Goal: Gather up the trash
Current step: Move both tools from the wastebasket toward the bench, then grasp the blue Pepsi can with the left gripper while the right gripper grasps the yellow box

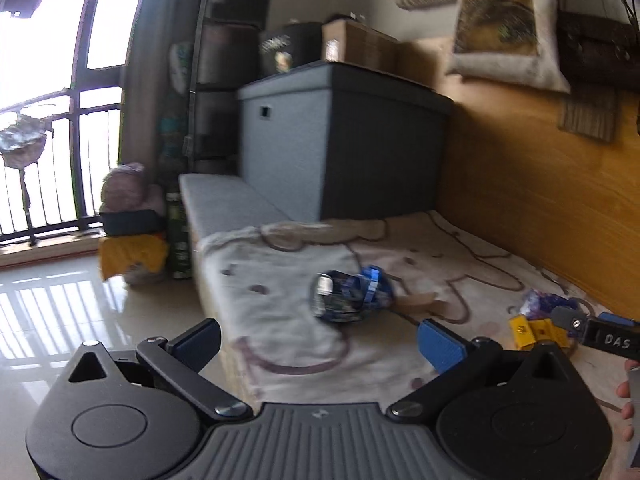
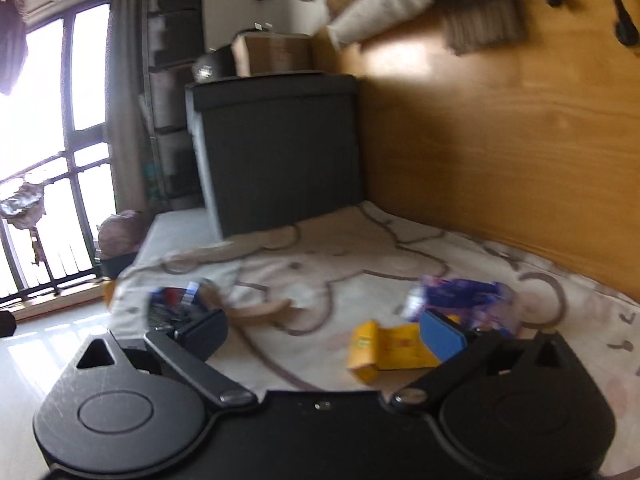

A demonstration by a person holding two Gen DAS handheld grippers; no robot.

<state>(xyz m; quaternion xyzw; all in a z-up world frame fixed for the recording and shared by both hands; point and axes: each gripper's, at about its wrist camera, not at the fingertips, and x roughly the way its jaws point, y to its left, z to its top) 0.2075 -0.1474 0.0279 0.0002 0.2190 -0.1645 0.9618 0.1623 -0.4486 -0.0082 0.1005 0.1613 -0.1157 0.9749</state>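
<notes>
- Left claw [image 1: 320, 338] hovers above the bed, fingers spread wide apart, nothing between them.
- Crushed blue can [image 1: 350, 294] lies on its side on the blanket [image 1: 272, 280], just ahead of the left claw, not touching either finger. In the right wrist view the same can sits by the bed's left edge, partly hidden behind the right claw's dark finger [image 2: 202, 332].
- Right claw [image 2: 322, 338] also stands spread apart, holding nothing.
- Yellow carton [image 2: 380, 350] lies flat on the blanket between the right claw's fingers; its right end is hidden behind the blue pad [image 2: 442, 336]. Contact with the pad: can't tell.
- Purple-blue wrapper [image 2: 464, 300] lies just behind the yellow carton, nearer the wooden wall panel [image 2: 500, 140].
- In the left wrist view the right claw comes in from the right edge, over the carton and wrapper; views are blurred.
- Cream blanket has a brown cartoon outline print and covers the bed.
- Dark gray storage box [image 1: 340, 140] stands at the far end of the bed, with a cardboard box [image 1: 360, 46] on top.
- Pillow [image 1: 508, 24] leans against the wall panel.
- Balcony window with railing [image 1: 52, 152] on the left, glossy tile floor [image 1: 60, 312] below it.
</notes>
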